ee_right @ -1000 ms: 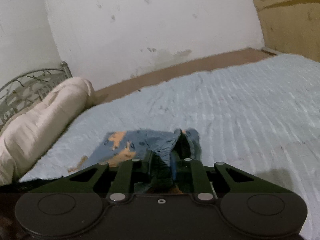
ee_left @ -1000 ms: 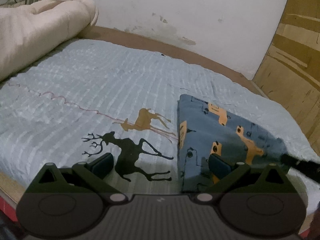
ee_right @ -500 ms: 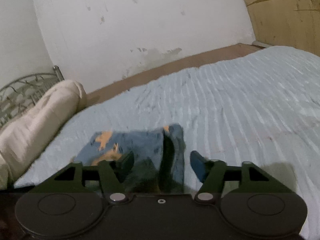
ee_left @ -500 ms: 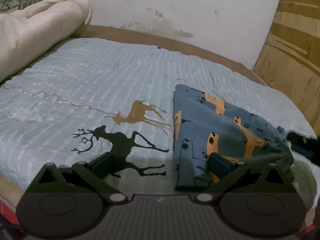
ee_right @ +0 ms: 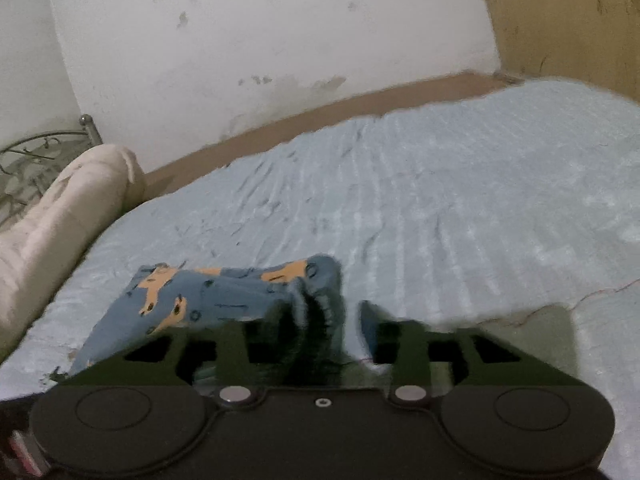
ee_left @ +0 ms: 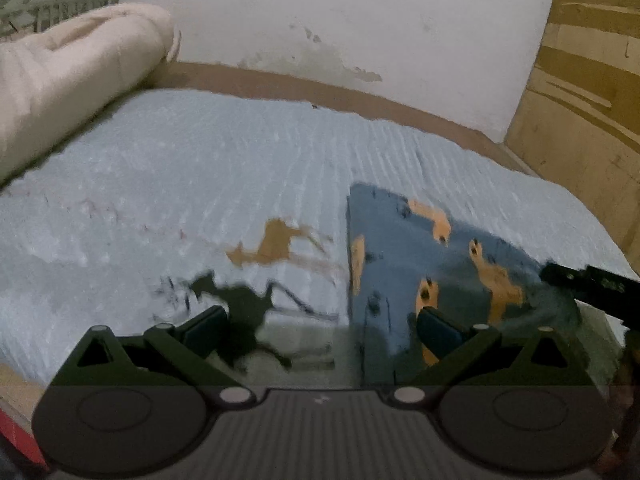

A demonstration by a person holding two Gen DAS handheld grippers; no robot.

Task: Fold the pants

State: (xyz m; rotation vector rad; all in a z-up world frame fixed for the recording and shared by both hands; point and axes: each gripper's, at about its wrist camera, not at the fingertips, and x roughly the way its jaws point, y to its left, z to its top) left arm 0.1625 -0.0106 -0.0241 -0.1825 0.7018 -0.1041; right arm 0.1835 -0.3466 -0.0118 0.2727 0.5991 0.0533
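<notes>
The fingers of the left gripper stand wide apart and hold nothing; one pad lies over the black deer print, the other over the near edge of the pants. The fingers of the right gripper are also spread, with a clear gap between them, and the dark bunched end of the pants sits just in front of its left finger (whether cloth touches the pad cannot be told, because the frame is blurred).

The pants lie folded on the bedspread, toward the right side in the left wrist view, beside an orange deer print. At the right edge of that view a dark part of the right gripper reaches over the far end of the pants. A rolled cream quilt lies along the head of the bed, in front of a metal headboard. Behind the bed stands a white wall with stains and chipped paint, and a wooden panel is at the right.

The bedspread is pale blue with ribbed rows and small wrinkles. The pants are of soft blue fabric with orange figures, folded to a flat, nearly triangular shape. The quilt looks thick and puffy.
</notes>
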